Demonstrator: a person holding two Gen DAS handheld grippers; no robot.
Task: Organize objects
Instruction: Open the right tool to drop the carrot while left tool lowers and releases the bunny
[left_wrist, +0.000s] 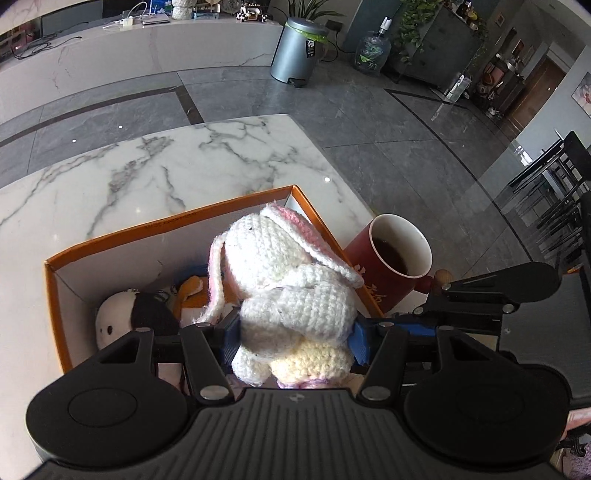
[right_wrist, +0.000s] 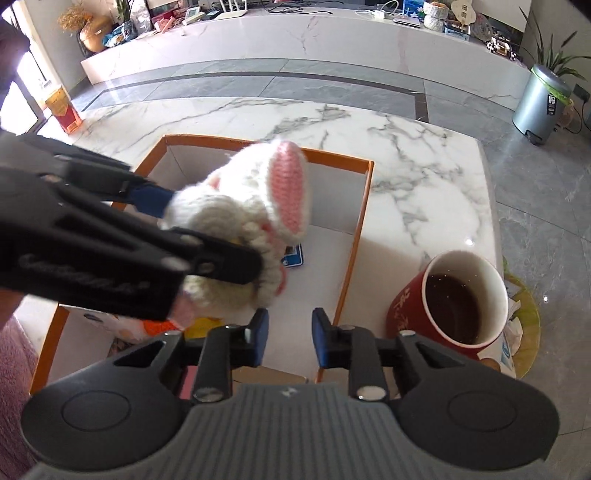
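Note:
My left gripper (left_wrist: 295, 332) is shut on a white crocheted bunny (left_wrist: 291, 280) with pink ears and holds it above the orange-rimmed box (left_wrist: 110, 243). In the right wrist view the bunny (right_wrist: 240, 206) hangs over the box (right_wrist: 354, 236), held by the left gripper (right_wrist: 207, 236). My right gripper (right_wrist: 290, 334) is open and empty, just above the box's near right edge. Inside the box lie a black-and-white plush (left_wrist: 125, 317) and an orange plush (left_wrist: 192, 291).
A red mug (left_wrist: 391, 266) with dark liquid stands on the marble table (left_wrist: 166, 166) right of the box; it also shows in the right wrist view (right_wrist: 454, 299). A blue card (right_wrist: 293, 256) lies in the box. A grey bin (left_wrist: 295, 51) stands on the floor beyond.

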